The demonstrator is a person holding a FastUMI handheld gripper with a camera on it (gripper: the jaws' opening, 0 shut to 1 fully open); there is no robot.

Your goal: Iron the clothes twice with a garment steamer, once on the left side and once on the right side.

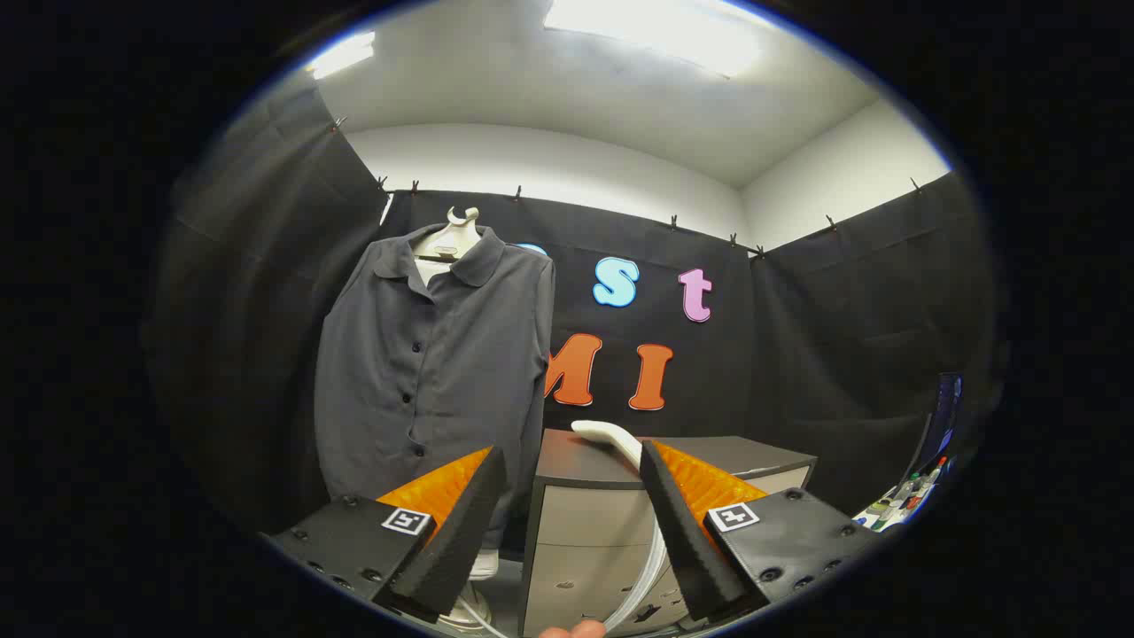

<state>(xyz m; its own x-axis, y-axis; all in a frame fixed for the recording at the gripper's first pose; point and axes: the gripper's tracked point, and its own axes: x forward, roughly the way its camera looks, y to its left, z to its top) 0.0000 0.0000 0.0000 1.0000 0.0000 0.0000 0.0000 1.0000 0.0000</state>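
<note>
A dark grey button-up shirt (434, 372) hangs on a white mannequin stand, to the left beyond my fingers. A white garment steamer head (607, 438) lies on top of a low cabinet (611, 514), just ahead and between my fingers, with its clear hose (642, 580) drooping down the cabinet front. My gripper (571, 492) is open, with nothing between its fingers, a short way back from the steamer head. A fingertip of a person's hand (574, 630) shows below, between the fingers.
The cabinet has drawers on its front and stands to the right of the shirt. The mannequin's white base (469, 611) sits on the floor left of the cabinet. Small coloured items (904, 505) lie at the far right beside a screen (943, 416).
</note>
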